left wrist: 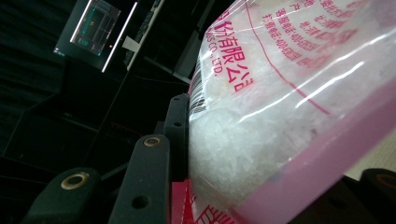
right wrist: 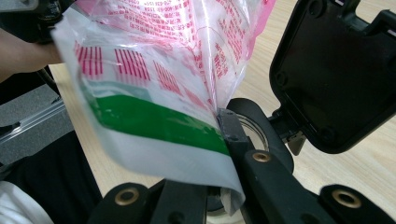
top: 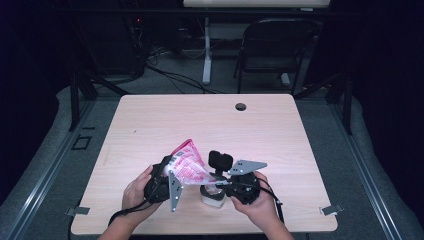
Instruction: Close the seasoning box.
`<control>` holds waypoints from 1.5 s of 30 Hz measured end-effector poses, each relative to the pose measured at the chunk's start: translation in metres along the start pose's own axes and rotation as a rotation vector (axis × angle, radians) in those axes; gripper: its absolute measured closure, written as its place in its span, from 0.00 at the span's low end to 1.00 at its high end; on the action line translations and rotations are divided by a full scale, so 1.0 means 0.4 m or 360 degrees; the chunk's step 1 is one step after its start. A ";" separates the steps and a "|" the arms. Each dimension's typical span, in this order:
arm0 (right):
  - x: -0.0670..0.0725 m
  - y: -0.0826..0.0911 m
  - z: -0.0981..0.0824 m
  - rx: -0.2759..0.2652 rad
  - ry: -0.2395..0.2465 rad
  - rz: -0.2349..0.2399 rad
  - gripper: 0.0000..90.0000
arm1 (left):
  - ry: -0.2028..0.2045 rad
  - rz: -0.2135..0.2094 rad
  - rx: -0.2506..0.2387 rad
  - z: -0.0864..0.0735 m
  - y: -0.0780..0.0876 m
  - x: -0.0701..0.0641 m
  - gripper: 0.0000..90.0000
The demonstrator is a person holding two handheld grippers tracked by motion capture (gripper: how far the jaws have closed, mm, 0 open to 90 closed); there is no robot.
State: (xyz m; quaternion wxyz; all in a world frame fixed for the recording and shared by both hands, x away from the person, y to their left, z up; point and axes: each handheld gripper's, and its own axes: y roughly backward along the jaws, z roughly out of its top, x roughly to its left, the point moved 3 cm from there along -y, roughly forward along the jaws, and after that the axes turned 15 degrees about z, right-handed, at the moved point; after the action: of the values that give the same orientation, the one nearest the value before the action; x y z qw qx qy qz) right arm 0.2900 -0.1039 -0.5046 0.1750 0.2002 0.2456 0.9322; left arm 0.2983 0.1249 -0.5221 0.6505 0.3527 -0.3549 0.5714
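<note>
A clear plastic bag (top: 187,164) with pink print, holding white crystals, hangs between both grippers over the table's front edge. My left gripper (top: 167,175) is shut on its filled body; in the left gripper view the bag (left wrist: 280,93) bulges between the jaws of the left gripper (left wrist: 275,154). My right gripper (top: 222,183) is shut on the bag's green-striped edge (right wrist: 154,116), seen up close at the right gripper (right wrist: 215,135). Directly under that edge stands a small white jar (top: 212,196) with its round mouth (right wrist: 254,130) uncovered and its black flip lid (right wrist: 336,74) standing open.
The light wooden table (top: 200,120) has a cable hole (top: 241,106) near its far edge. Beyond it stand a folding chair (top: 275,45) and a desk leg (top: 206,50) with cables on the floor. The person's hands (top: 137,192) sit at the front edge.
</note>
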 end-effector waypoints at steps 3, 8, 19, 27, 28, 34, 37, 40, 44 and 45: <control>0.000 0.000 -0.001 0.0002 0.0005 -0.0007 1.00 | -0.0017 0.0015 -0.0010 0.004 0.002 0.004 0.77; 0.000 -0.002 -0.003 0.0013 0.0010 -0.0016 1.00 | -0.0037 0.0020 -0.0017 0.008 0.005 0.007 0.77; -0.001 -0.006 -0.006 0.0017 0.0012 -0.0026 1.00 | -0.0104 0.0023 -0.0026 0.014 0.008 0.014 0.77; -0.002 -0.006 -0.007 0.0025 0.0010 -0.0029 1.00 | -0.0113 0.0036 -0.0030 0.019 0.011 0.015 0.77; -0.002 -0.007 -0.008 0.0026 0.0008 -0.0030 1.00 | -0.0118 0.0036 -0.0029 0.019 0.012 0.015 0.77; -0.002 -0.008 -0.008 0.0033 0.0007 -0.0032 1.00 | -0.0122 0.0040 -0.0031 0.022 0.013 0.017 0.77; -0.003 -0.010 -0.010 0.0036 0.0003 -0.0029 0.99 | -0.0129 0.0051 -0.0033 0.025 0.016 0.018 0.77; -0.003 -0.013 -0.011 0.0026 -0.0008 -0.0032 0.99 | -0.0134 0.0059 -0.0045 0.027 0.016 0.018 0.77; -0.003 -0.014 -0.013 0.0033 -0.0004 -0.0043 0.99 | -0.0143 0.0066 -0.0050 0.030 0.018 0.019 0.77; -0.003 -0.014 -0.013 0.0034 -0.0005 -0.0044 0.99 | -0.0147 0.0065 -0.0052 0.031 0.018 0.019 0.77</control>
State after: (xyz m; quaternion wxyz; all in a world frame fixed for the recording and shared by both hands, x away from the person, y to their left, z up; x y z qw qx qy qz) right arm 0.2899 -0.1019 -0.5121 0.1863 0.2001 0.2579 0.9267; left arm 0.2913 0.1186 -0.5089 0.6273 0.3606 -0.4008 0.5619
